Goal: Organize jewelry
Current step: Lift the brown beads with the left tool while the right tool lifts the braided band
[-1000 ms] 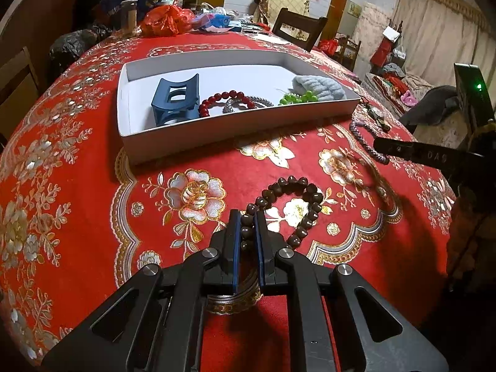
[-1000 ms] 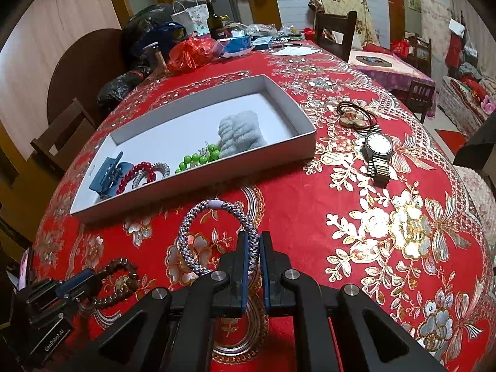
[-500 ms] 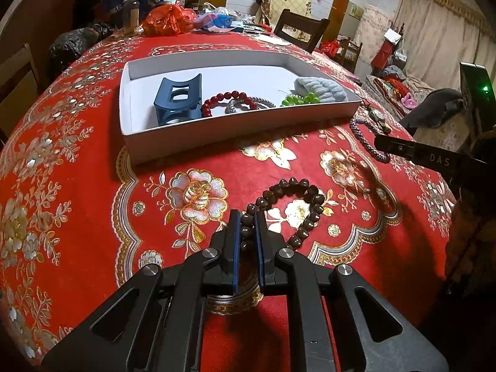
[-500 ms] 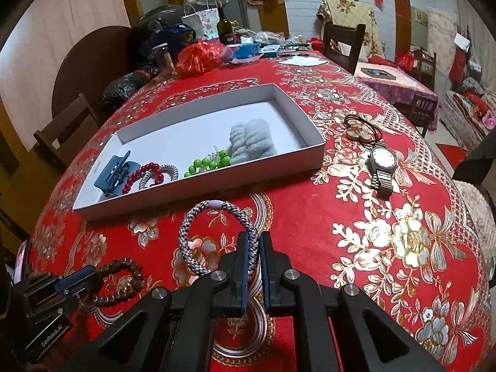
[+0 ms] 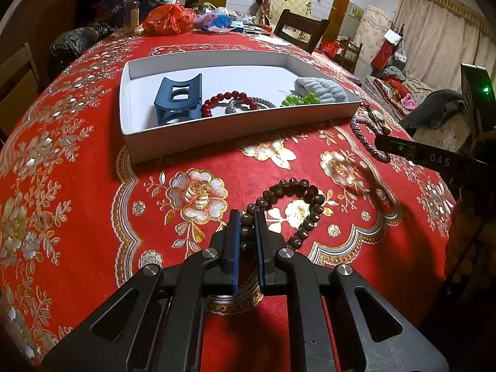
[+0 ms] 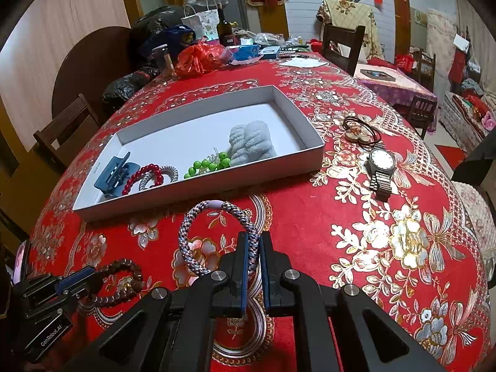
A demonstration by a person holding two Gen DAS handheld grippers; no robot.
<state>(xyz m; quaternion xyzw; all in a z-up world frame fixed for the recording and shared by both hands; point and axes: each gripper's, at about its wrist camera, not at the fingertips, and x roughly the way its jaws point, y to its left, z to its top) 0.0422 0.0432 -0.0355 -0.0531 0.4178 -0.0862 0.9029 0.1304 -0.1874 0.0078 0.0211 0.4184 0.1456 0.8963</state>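
Observation:
My left gripper (image 5: pixel 247 217) is shut on a dark brown bead bracelet (image 5: pixel 310 195), whose loop hangs just over the red tablecloth. My right gripper (image 6: pixel 252 238) is shut on a braided purple-grey rope bracelet (image 6: pixel 198 220), its loop standing out ahead and to the left. Beyond both lies a white tray (image 5: pixel 217 127) (image 6: pixel 204 190) holding a blue hair claw (image 5: pixel 178 100), a red bead bracelet (image 5: pixel 223 99), a silver bracelet (image 5: pixel 260 103), green beads (image 5: pixel 299 100) and a grey-blue knitted piece (image 5: pixel 322 90). In the right wrist view, the left gripper (image 6: pixel 88 276) shows at lower left with the brown beads (image 6: pixel 124 279).
A wristwatch (image 6: pixel 381 167) and a corded pendant (image 6: pixel 359 130) lie on the cloth right of the tray. Bags, a bottle (image 6: pixel 224 28), a jar and papers crowd the table's far end. Chairs (image 6: pixel 342 46) stand around the table; its edge curves down on the right.

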